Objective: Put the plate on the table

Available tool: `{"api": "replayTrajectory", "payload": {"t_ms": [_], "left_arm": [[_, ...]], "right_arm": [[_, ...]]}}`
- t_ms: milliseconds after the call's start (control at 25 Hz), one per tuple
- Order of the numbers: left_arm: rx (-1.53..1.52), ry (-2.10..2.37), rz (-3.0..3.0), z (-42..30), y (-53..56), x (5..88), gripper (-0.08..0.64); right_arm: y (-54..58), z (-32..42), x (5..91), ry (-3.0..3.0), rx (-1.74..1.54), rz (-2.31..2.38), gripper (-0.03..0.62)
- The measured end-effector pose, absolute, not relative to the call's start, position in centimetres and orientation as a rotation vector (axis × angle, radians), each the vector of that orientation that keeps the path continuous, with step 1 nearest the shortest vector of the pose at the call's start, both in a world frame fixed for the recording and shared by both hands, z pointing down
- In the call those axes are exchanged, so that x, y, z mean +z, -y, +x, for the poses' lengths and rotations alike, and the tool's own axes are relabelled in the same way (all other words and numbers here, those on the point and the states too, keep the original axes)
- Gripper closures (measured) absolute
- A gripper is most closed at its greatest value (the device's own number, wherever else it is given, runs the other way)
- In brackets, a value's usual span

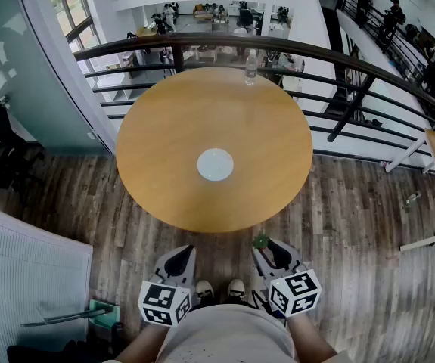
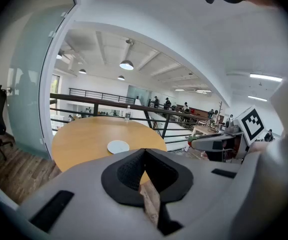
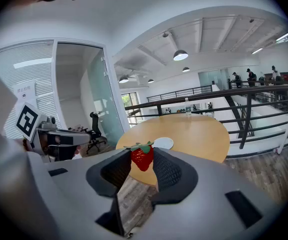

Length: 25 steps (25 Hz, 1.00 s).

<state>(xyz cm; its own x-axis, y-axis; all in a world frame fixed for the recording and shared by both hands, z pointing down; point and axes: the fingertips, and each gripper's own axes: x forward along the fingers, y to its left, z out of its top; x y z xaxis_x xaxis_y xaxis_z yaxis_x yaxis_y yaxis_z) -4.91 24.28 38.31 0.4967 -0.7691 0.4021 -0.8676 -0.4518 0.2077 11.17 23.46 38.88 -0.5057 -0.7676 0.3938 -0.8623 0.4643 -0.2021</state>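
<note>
A small white plate (image 1: 215,164) lies flat near the middle of the round wooden table (image 1: 164,127). It also shows in the left gripper view as the plate (image 2: 117,146) and in the right gripper view as the plate (image 3: 164,143). Both grippers hang short of the table's near edge, over the floor. My left gripper (image 1: 185,251) (image 2: 145,151) is shut, pads touching at the tips, with nothing in it. My right gripper (image 1: 263,245) (image 3: 141,165) is shut on a red strawberry (image 3: 142,156) (image 1: 260,241) with green leaves.
A clear water bottle (image 1: 251,68) stands at the table's far edge, by a dark metal railing (image 1: 353,59) over a drop to a lower floor. A black office chair (image 1: 1,134) sits at the left wall. The person's shoes (image 1: 217,287) stand on wood flooring between the grippers.
</note>
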Motion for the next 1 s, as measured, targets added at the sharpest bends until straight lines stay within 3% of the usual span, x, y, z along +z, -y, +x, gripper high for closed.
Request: {"api": "replayTrajectory", "payload": {"t_ms": [560, 1000], "left_arm": [[0.355, 1.351, 2.366, -4.9, -24.9, 38.5, 0.538], [0.342, 1.348, 2.385, -9.6, -25.3, 38.8, 0.538]], "right_arm": [[-23.7, 11.1, 39.5, 2.46, 0.595, 1.417, 0.44], [-23.5, 7.0, 38.9, 2.462, 0.581, 1.434, 0.44]]}}
